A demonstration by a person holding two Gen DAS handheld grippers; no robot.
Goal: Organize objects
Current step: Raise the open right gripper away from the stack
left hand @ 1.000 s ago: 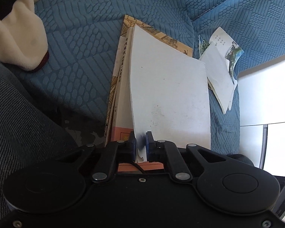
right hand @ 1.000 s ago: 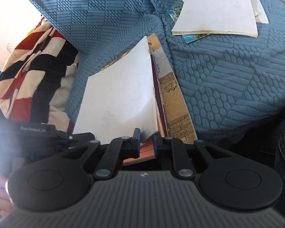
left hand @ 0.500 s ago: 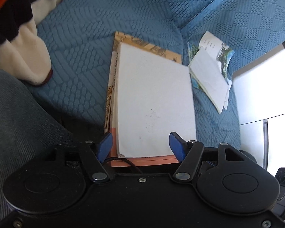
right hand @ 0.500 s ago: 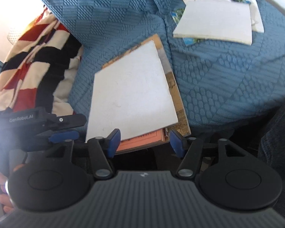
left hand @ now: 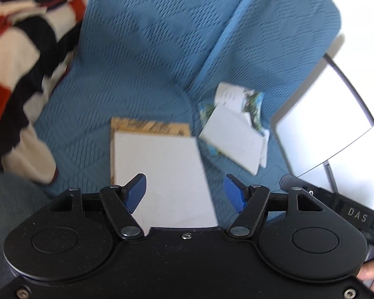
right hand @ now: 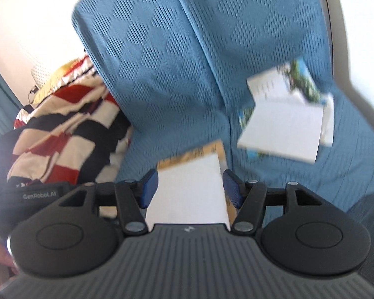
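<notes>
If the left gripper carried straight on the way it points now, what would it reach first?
Most likely the white sheet atop the stack of books on the blue sofa cover; the open left gripper hangs above it, though depth is unclear.

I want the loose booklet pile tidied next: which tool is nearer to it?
Right, as far as these views show. The right tool sits beside the left tool, on the side toward the booklet pile. Both hang open above the white-covered book.

daylight bright | right edge glare | motion blur | fisheye bending

Sofa cover (left hand: 147,57) — blue, quilted diamonds; blanket (left hand: 15,39) — red, black, cream stripes.
</notes>
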